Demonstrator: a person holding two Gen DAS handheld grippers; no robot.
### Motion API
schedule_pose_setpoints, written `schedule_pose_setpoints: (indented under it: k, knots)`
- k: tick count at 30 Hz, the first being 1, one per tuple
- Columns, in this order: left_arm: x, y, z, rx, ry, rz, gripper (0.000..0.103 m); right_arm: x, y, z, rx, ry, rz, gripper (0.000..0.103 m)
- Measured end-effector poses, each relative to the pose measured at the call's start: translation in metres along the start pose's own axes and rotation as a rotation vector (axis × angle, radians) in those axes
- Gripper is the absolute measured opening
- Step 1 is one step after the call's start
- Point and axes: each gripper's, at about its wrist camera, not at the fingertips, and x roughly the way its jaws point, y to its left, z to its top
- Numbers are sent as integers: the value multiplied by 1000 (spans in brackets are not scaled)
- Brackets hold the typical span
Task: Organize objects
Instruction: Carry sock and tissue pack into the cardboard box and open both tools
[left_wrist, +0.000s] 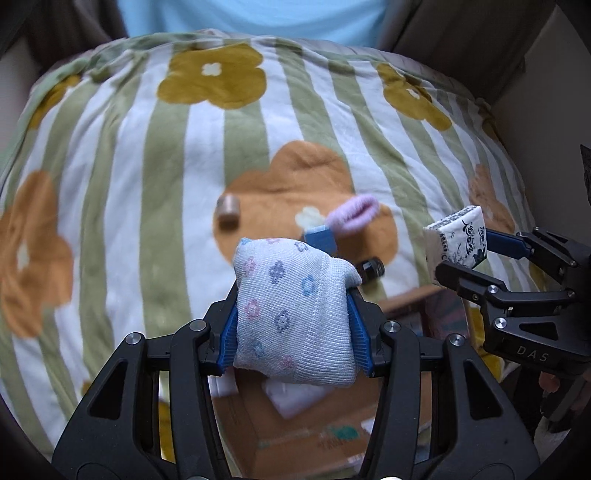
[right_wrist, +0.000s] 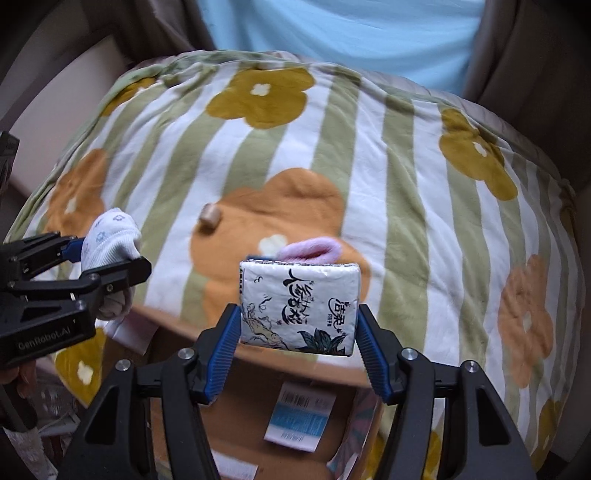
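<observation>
Pads of your left gripper (left_wrist: 295, 317) squeeze the sock (left_wrist: 291, 314) at its bulging middle, soft and likely to slump, while your right gripper (right_wrist: 297, 332) clamps the tissue pack (right_wrist: 299, 302) by its sides, light, slick-wrapped, crushable, both above the box (right_wrist: 258, 424).

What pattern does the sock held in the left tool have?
The sock is white ribbed knit with small purple, pink and blue flowers, clearest in the left wrist view.
</observation>
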Motion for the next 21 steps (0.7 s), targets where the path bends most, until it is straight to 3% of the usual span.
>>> schedule_pose_setpoints:
  k: [7,21]
  knots:
    - [-14,-1,-55,-56,27,14,46,-13,22,-30,-43,23,33,57]
    - [24,4,-128,-112,108,41,46,24,41,-81,-54,131,73,57]
